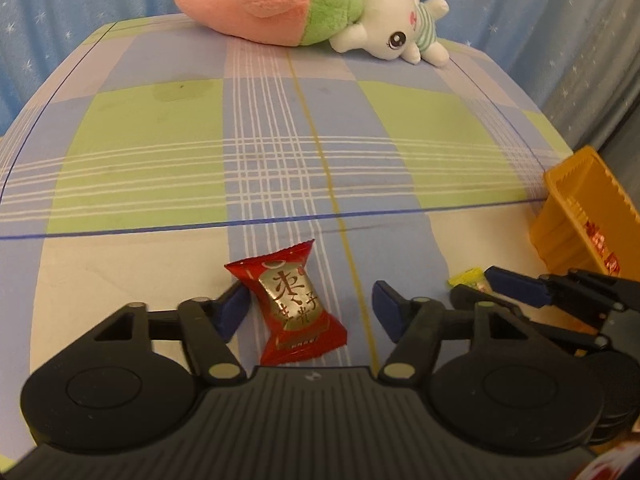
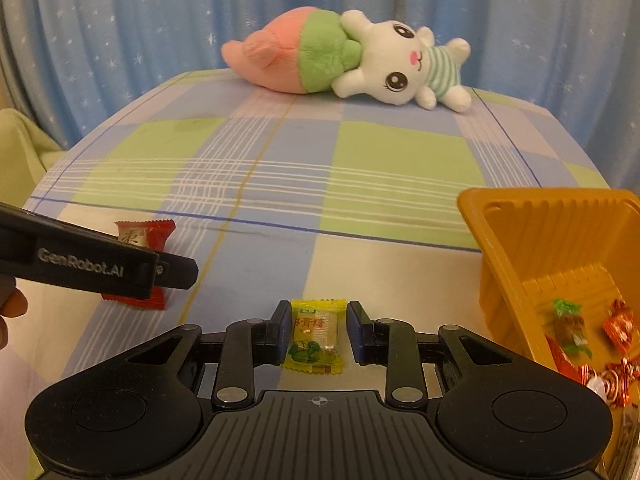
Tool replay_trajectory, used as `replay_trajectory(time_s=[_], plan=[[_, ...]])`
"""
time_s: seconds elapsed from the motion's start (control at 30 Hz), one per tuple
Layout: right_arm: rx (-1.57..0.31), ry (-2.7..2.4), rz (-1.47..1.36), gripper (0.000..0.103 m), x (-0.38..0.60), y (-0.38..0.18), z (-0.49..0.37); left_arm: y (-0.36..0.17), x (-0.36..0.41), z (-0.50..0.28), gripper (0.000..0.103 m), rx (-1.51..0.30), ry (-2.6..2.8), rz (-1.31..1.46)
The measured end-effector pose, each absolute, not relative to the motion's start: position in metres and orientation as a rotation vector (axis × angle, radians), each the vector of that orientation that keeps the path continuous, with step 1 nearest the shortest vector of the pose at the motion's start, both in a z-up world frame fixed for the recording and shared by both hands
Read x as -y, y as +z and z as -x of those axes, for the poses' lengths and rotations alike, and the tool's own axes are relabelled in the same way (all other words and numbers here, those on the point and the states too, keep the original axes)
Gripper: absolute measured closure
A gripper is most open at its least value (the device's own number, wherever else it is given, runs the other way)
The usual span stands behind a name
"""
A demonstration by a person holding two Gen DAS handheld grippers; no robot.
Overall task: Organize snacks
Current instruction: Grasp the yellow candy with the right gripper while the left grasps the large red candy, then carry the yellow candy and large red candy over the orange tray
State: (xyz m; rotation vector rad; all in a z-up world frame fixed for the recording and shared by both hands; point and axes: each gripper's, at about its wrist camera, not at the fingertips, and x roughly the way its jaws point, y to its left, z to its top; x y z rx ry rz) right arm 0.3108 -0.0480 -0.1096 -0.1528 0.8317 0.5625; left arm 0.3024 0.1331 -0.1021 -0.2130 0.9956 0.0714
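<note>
A red snack packet (image 1: 296, 308) lies on the checked cloth between the jaws of my left gripper (image 1: 310, 298). Its left pad (image 1: 234, 308) is at the wrapper's edge; the right pad stands apart from it, so this gripper is open. In the right wrist view the same red snack (image 2: 138, 236) is partly hidden behind the left gripper's finger (image 2: 176, 270). A small yellow snack (image 2: 316, 336) lies flat between the pads of my right gripper (image 2: 319, 314), which press against both sides of its wrapper. The left wrist view also shows the right gripper (image 1: 486, 286) around the yellow snack (image 1: 466, 276).
An orange plastic tray (image 2: 472, 208) stands at the right, tilted, with several wrapped snacks inside; it also shows as the tray (image 1: 560, 184) at the right edge. A plush toy (image 2: 360, 60) lies at the table's far end before a blue curtain (image 2: 120, 40). A hand (image 2: 12, 308) shows at the left.
</note>
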Motion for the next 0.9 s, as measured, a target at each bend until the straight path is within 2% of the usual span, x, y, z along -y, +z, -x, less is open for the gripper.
replay_trajectory(time_s=[0.2, 0.27, 0.33, 0.53, 0.9], plan=[[-0.837, 0.544, 0.144, 0.073, 0.049, -0.109, -0.308, -0.102, -0.134, -0.298, 0.06, -0.989, 0.073, 0.157], [-0.838, 0.54, 0.156, 0.073, 0.047, -0.109, -0.307, -0.102, -0.135, -0.297, 0.072, -0.99, 0.071, 0.149], [-0.839, 0.54, 0.175, 0.073, 0.045, -0.109, -0.305, -0.101, -0.138, -0.295, 0.078, -0.993, 0.07, 0.157], [-0.855, 0.569, 0.212, 0.077, 0.04, -0.108, -0.297, -0.098, -0.14, -0.286, 0.079, -0.996, 0.071, 0.162], [-0.858, 0.591, 0.187, 0.08, 0.043, -0.093, -0.28, -0.082, -0.14, -0.262, 0.079, -0.976, 0.063, 0.15]])
